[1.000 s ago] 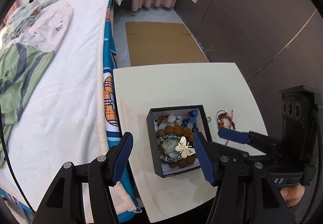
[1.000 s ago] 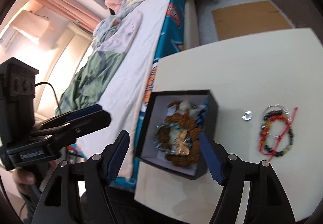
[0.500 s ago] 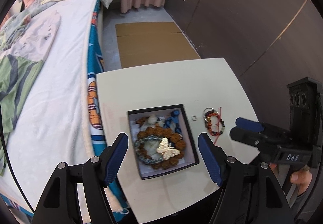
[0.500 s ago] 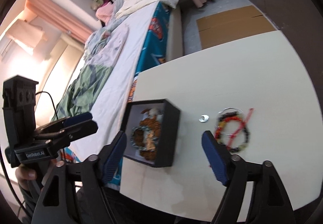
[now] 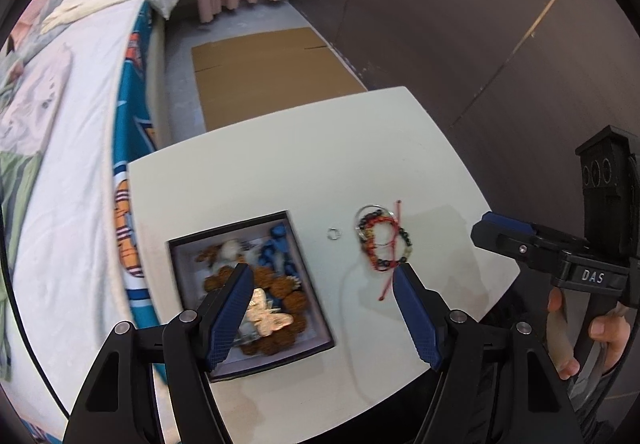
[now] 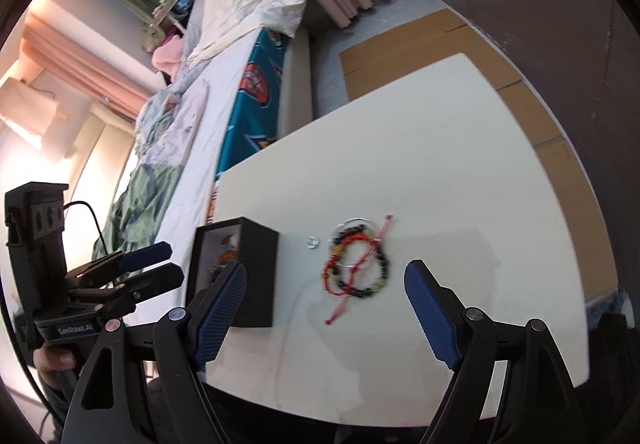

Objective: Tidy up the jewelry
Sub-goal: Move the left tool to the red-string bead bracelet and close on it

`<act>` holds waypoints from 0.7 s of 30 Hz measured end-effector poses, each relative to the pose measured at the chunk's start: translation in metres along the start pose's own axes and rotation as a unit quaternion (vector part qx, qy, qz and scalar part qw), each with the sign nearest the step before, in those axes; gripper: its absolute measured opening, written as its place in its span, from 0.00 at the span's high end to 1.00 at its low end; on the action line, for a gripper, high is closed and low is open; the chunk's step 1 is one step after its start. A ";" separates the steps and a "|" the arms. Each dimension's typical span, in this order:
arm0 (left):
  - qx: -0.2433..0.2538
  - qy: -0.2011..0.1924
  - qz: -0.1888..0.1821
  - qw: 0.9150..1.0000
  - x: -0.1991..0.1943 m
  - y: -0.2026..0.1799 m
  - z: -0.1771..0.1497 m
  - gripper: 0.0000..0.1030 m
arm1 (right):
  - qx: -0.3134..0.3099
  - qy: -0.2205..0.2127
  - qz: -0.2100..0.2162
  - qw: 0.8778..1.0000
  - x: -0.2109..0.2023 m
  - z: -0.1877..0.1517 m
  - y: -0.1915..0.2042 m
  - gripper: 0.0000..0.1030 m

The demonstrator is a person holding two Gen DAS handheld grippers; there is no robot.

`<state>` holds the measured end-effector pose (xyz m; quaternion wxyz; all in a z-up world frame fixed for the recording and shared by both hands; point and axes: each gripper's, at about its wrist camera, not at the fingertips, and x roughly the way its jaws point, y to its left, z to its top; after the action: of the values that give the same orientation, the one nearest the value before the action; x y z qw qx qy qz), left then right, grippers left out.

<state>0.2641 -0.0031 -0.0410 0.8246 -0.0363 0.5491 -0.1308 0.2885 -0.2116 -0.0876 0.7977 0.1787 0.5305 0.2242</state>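
A black jewelry box (image 5: 298,250) sits on the white table (image 5: 288,164) near its left edge. It holds brown bead bracelets, blue beads and a gold butterfly piece (image 5: 268,318). A tangle of red and dark bead bracelets (image 5: 380,240) lies right of the box, with a small silver ring (image 5: 333,233) between them. My left gripper (image 5: 324,304) is open and empty above the box's right side. My right gripper (image 6: 326,296) is open and empty just before the bracelets (image 6: 356,264); the box (image 6: 256,264) and ring (image 6: 312,242) show there too.
A bed (image 5: 72,124) with white sheet and blue-orange cover runs along the table's left side. Flat cardboard (image 5: 272,72) lies on the floor beyond the table. A dark wall (image 5: 480,24) is on the right. The table's near edge (image 6: 360,404) is close below my right gripper.
Both grippers have pulled back and swung right: the box has slid left in both views and the bracelets now lie in front of my right gripper. Both stay open.
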 end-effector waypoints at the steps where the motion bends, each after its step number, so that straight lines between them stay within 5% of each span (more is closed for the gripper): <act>1: 0.005 0.002 -0.001 1.000 0.003 -0.005 0.002 0.30 | 0.003 0.001 -0.005 1.000 -0.001 0.001 -0.005 0.21; 8: 0.029 0.028 -0.003 0.999 0.032 -0.033 0.010 0.31 | 0.035 -0.001 -0.025 0.999 -0.011 0.000 -0.034 0.21; 21: 0.027 0.107 -0.003 0.994 0.101 -0.051 0.018 0.65 | 0.053 -0.014 -0.041 0.998 -0.029 -0.001 -0.067 0.21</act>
<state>0.3082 -0.0798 -0.1141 0.7616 -0.0018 0.6300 -0.1515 0.2895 -0.2829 -0.1008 0.8031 0.2019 0.5374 0.1598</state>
